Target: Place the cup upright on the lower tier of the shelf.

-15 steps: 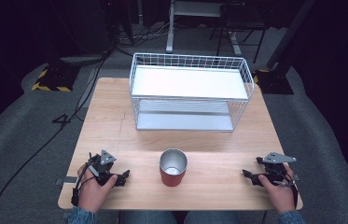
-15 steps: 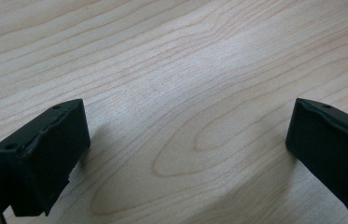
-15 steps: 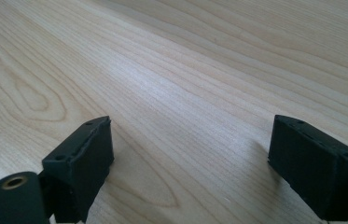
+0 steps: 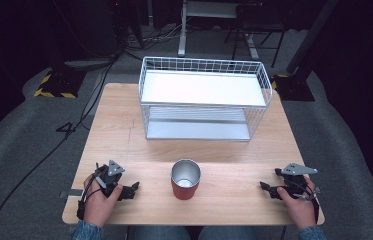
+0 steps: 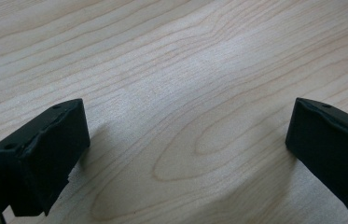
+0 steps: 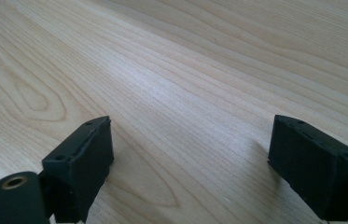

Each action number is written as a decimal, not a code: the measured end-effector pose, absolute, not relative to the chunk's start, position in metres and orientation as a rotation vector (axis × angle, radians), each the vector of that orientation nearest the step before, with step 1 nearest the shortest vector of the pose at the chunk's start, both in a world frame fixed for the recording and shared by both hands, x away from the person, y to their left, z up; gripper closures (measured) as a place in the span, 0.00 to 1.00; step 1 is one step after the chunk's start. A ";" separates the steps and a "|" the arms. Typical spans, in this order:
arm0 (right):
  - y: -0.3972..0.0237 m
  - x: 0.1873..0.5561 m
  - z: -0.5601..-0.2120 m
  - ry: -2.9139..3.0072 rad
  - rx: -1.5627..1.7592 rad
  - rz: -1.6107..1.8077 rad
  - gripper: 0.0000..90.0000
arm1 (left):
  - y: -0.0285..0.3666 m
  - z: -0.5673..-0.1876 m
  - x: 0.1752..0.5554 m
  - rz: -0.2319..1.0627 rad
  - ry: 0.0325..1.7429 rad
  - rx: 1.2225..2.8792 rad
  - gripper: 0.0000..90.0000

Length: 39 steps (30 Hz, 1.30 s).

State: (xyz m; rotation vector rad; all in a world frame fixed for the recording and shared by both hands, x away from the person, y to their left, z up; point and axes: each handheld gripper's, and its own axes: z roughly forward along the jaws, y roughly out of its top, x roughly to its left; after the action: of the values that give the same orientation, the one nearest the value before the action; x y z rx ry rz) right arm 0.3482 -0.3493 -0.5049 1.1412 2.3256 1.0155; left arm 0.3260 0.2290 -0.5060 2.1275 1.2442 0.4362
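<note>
Nothing had shifted since the earlier frame: table (image 4: 124,125), wire rack (image 4: 204,97) at its far side, and red cup (image 4: 185,179) upright near the front edge, midway between the hands, all lay as before. Left gripper (image 4: 133,188) and right gripper (image 4: 264,187) rested on the wood well apart from the cup, each pointing inward toward it, jaws spread wide with bare tabletop between them in both gripper views. Judged from this stillness, work on the cup had not yet begun, and either gripper was free to approach it.
</note>
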 end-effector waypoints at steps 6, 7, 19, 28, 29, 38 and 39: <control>-0.349 0.348 -0.505 2.326 1.141 1.015 0.16 | 0.230 -0.506 0.327 0.434 1.231 2.134 0.00; -0.349 0.348 -0.505 2.326 1.141 1.016 0.16 | 0.230 -0.506 0.327 0.433 1.230 2.134 0.00; -0.349 0.348 -0.505 2.326 1.141 1.015 0.16 | 0.230 -0.501 0.326 0.449 1.233 2.112 0.18; -0.349 0.348 -0.505 2.325 1.142 1.016 0.15 | 0.227 -0.490 0.322 0.496 1.192 2.080 0.17; -0.349 0.348 -0.505 2.326 1.142 1.016 0.16 | 0.226 -0.488 0.320 0.498 1.190 2.065 0.17; -0.349 0.348 -0.505 2.325 1.142 1.016 0.15 | 0.215 -0.475 0.303 0.493 1.138 2.000 0.17; -0.349 0.348 -0.505 2.325 1.141 1.015 0.16 | 0.213 -0.474 0.301 0.493 1.126 1.990 0.17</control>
State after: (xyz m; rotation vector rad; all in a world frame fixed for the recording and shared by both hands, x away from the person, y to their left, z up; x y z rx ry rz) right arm 0.3483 -0.3494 -0.5048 1.1414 2.3255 1.0154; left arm 0.3007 0.2131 -0.4736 1.9898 1.1255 0.4930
